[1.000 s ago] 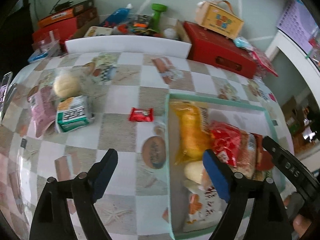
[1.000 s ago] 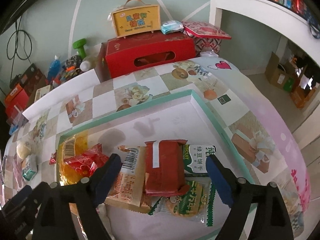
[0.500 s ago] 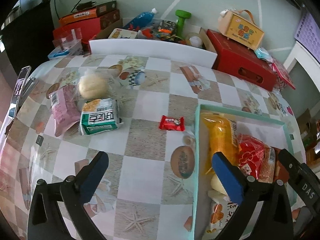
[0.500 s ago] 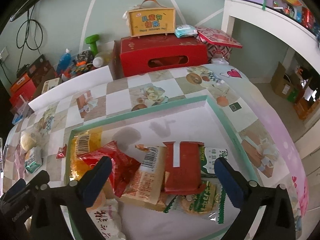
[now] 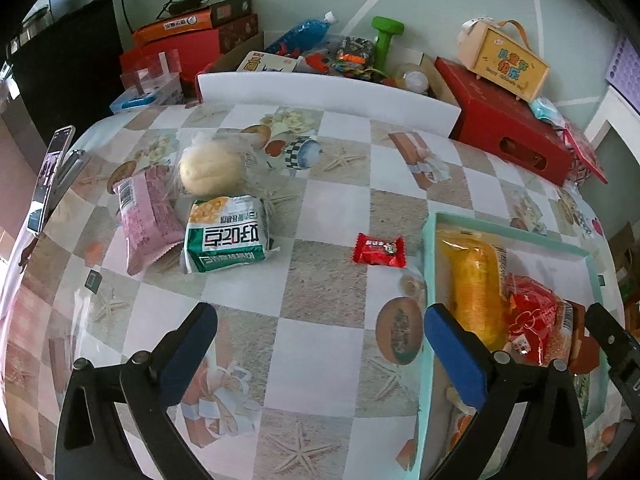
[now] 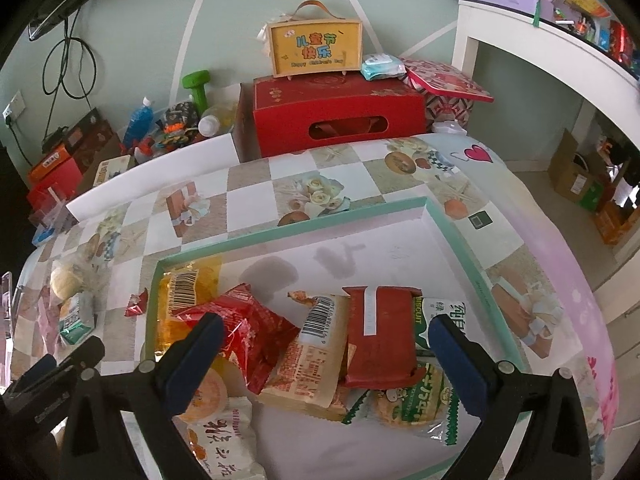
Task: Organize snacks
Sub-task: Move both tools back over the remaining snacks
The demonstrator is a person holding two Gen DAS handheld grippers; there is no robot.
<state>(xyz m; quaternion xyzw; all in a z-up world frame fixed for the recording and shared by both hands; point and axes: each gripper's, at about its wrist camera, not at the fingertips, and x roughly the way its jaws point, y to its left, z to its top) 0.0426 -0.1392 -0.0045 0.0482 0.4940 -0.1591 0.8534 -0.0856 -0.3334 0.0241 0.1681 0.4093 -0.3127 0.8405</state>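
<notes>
Landmark: the teal-rimmed tray on the checked tablecloth.
Left gripper: jaws spread wide, empty — above cloth just left of the tray.
Right gripper: released, grasping nothing — over packets inside the tray.
Loose snacks: small red candy beside the tray's left rim; green packet, pink packet and bun well left.
In tray: yellow packet, dark red packet.

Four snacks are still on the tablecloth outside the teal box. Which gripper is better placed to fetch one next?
Probably the left gripper: open, it faces the small red packet and green packet. The right gripper, also open, hangs over the teal box.
</notes>
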